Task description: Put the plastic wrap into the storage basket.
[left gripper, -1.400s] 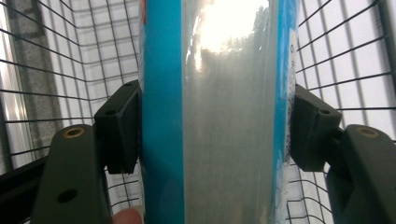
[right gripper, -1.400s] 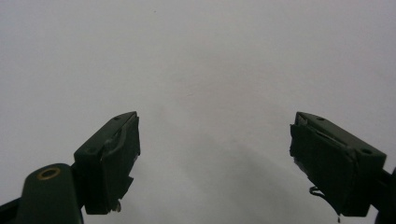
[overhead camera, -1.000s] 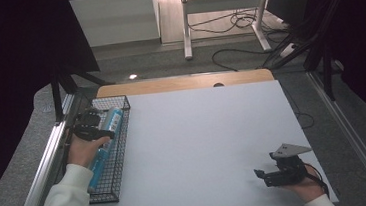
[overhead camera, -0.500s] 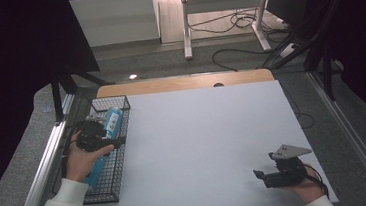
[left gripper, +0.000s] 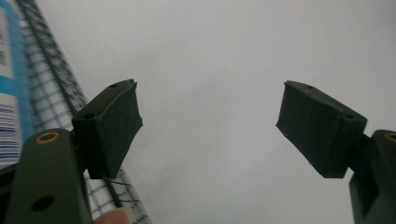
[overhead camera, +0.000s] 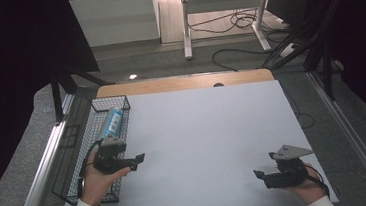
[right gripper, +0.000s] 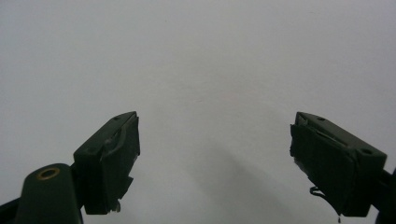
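Observation:
A blue and white tube-like package (overhead camera: 112,122) lies lengthwise in the black wire basket (overhead camera: 75,157) at the table's left edge; its blue label (left gripper: 9,88) runs along the left of the left gripper view. My left gripper (overhead camera: 138,160) hangs open at the basket's right rim, jaws over the white table, nothing between them (left gripper: 208,126). My right gripper (overhead camera: 258,174) rests open near the front right corner, pointing left, and its jaws (right gripper: 215,158) frame bare white surface.
The white table top (overhead camera: 208,131) spreads between both hands, with a wooden strip (overhead camera: 184,83) along its far edge. Metal rails (overhead camera: 41,170) flank the table. Cables and a desk frame (overhead camera: 223,9) sit on the floor beyond.
My left gripper has drawn back toward the front and swung right, from over the package in the basket to the basket's right rim. The right gripper stayed put.

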Motion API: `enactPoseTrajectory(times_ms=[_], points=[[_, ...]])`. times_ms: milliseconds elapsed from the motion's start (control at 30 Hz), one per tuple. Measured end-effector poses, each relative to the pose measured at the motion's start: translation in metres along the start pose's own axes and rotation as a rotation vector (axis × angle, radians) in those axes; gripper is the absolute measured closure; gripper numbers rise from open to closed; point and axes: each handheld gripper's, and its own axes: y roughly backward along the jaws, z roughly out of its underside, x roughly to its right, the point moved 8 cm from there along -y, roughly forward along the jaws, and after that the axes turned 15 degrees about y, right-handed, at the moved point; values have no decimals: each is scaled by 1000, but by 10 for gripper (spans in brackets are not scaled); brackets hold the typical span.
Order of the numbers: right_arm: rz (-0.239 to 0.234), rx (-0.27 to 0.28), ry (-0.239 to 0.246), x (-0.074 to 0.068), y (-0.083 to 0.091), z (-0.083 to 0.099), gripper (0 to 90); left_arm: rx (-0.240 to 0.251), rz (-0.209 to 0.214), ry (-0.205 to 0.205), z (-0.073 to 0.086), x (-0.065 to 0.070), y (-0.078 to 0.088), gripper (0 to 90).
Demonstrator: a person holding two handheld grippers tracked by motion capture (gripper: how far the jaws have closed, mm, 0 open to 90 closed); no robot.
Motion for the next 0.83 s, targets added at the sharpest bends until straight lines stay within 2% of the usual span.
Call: enactPoseTrajectory(times_ms=[33, 167, 200, 300, 400, 567, 833], points=[[0, -1, 0, 0, 0, 0, 163, 4, 21, -9, 7, 8, -1, 214], [1, -4, -1, 0, 0, 1, 163, -5, 34, -33, 17, 19, -3, 214], [1, -5, -1, 0, 0, 1, 163, -13, 43, -37, 25, 25, -5, 214], [0, -3, 0, -1, 0, 0, 163, -23, 54, -45, 33, 30, -7, 213], [-1, -4, -1, -2, 0, 0, 163, -39, 48, -61, 43, 36, -11, 212], [-1, -9, 4, -2, -1, 2, 163, -43, 44, -64, 45, 37, -14, 213], [15, 11, 5, -2, 2, 1, 163, -16, 38, -69, 44, 36, -12, 214]])
